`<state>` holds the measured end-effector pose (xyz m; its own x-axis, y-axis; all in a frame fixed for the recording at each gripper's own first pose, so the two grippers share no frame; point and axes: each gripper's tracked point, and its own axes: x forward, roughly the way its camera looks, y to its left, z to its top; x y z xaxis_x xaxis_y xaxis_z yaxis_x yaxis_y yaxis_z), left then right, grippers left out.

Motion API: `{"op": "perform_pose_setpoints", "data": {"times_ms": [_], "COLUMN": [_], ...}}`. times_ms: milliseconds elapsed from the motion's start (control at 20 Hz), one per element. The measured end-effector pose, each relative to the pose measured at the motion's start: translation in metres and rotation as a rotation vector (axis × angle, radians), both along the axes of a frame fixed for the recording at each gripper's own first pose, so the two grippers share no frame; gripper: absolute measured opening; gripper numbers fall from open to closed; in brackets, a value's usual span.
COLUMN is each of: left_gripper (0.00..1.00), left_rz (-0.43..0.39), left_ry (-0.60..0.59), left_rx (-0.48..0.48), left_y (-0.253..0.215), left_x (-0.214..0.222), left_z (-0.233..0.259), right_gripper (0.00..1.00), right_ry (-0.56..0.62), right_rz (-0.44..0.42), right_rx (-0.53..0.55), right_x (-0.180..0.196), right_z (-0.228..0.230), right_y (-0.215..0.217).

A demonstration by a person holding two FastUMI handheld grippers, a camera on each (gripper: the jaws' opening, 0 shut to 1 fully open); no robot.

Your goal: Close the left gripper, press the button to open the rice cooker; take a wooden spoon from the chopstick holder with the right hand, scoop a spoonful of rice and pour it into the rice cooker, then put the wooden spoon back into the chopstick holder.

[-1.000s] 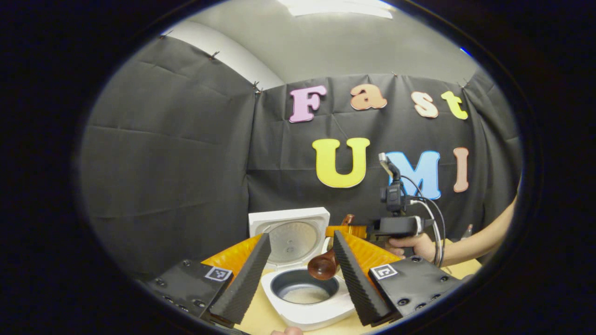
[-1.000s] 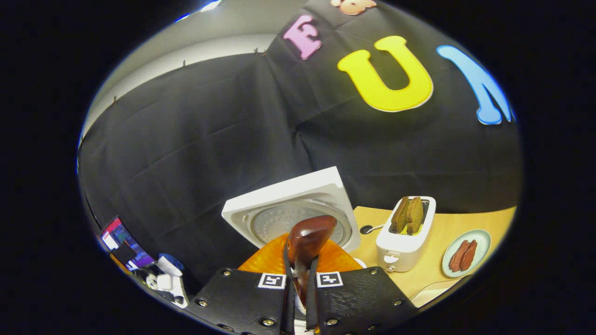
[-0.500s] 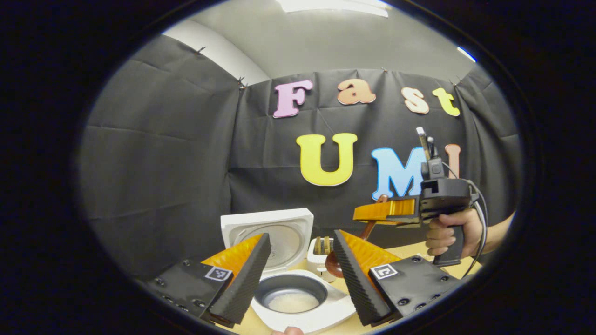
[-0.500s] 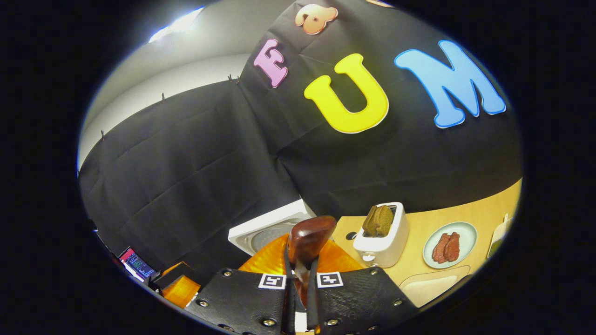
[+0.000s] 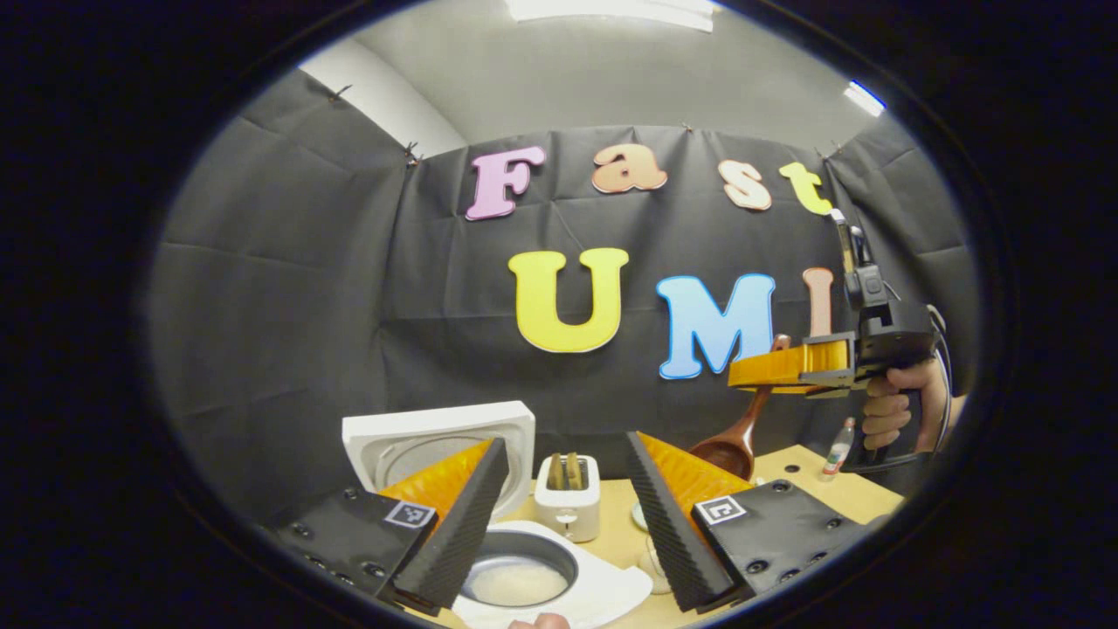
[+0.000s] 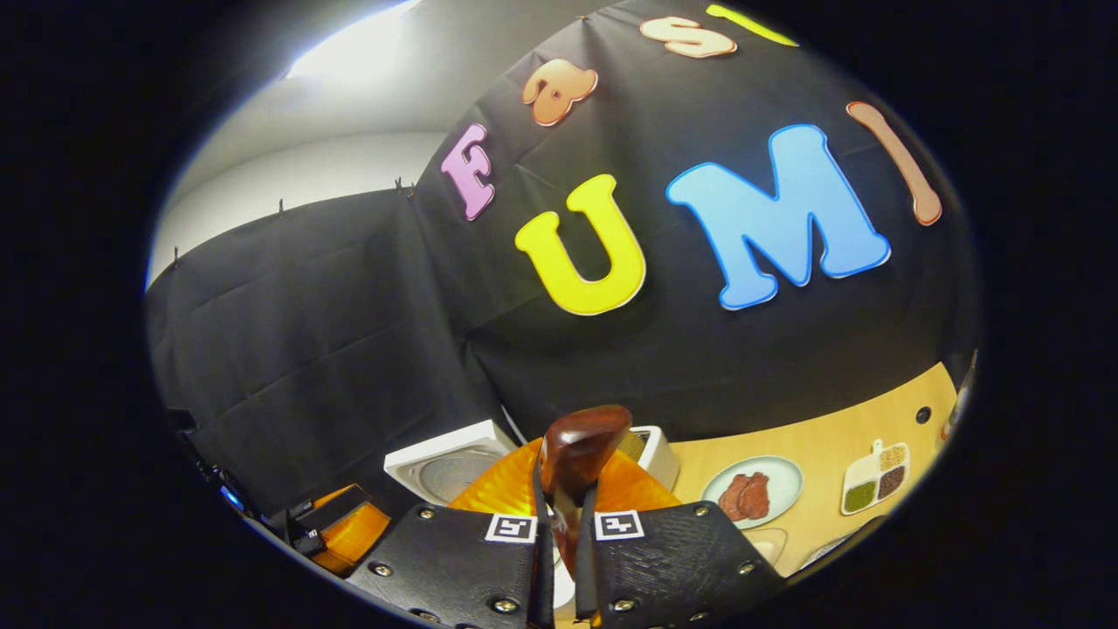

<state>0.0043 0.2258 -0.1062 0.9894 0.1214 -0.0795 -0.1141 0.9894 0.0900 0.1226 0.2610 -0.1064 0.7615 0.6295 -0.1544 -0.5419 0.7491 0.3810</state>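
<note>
The wooden spoon [image 5: 738, 441], clamped in the right tongs [image 6: 563, 533], is being carried away from the open rice cooker [image 5: 559, 585], rice seemingly poured, while the left tongs [image 5: 559, 515] are being held wide open, empty.

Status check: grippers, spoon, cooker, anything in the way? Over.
Right gripper shut on wooden spoon, held above the table. Left gripper open, empty. Rice cooker lid up, rice in pot. Toaster behind cooker, apart from spoon.

Open rice cooker [image 5: 559, 585] unblocked above; toaster [image 5: 568, 507] stands behind.

One rice cooker [image 5: 559, 581], one toaster [image 5: 568, 507], one wooden spoon [image 5: 734, 441], two plates [image 6: 751, 489], one bottle [image 5: 837, 447].
</note>
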Motion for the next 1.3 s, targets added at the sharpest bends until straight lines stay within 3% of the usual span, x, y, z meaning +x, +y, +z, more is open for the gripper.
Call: {"op": "perform_pose_setpoints", "data": {"times_ms": [150,200,400,650,700,800,1300], "left_gripper": [0.97,0.92,0.97,0.97,0.93,0.97,0.97], "left_rz": [-0.024,-0.036,-0.065,-0.076,-0.077,-0.076,-0.085], "left_ry": [-0.008,-0.009,0.005,0.007,0.007,0.004,-0.035], "left_rx": [-0.014,-0.015,0.007,0.010,0.012,0.016,0.025], "left_y": [-0.016,-0.022,-0.038,-0.050,-0.052,-0.055,-0.078], "left_x": [0.015,0.018,0.030,0.033,0.033,0.035,0.032], "left_z": [-0.002,-0.002,-0.010,-0.008,-0.008,-0.006,0.009], "right_gripper": [0.10,0.10,0.10,0.10,0.10,0.10,0.10], "right_ry": [-0.011,-0.008,0.009,0.034,0.039,0.046,0.155], "right_rz": [-0.094,-0.119,-0.206,-0.274,-0.285,-0.308,-0.492], "right_rx": [-0.032,-0.034,-0.058,-0.056,-0.056,-0.063,-0.138], "right_x": [0.010,0.013,0.025,0.032,0.032,0.033,0.027], "right_z": [-0.008,-0.011,-0.022,-0.029,-0.030,-0.036,-0.114], "right_y": [-0.045,-0.060,-0.106,-0.138,-0.144,-0.158,-0.243]}}
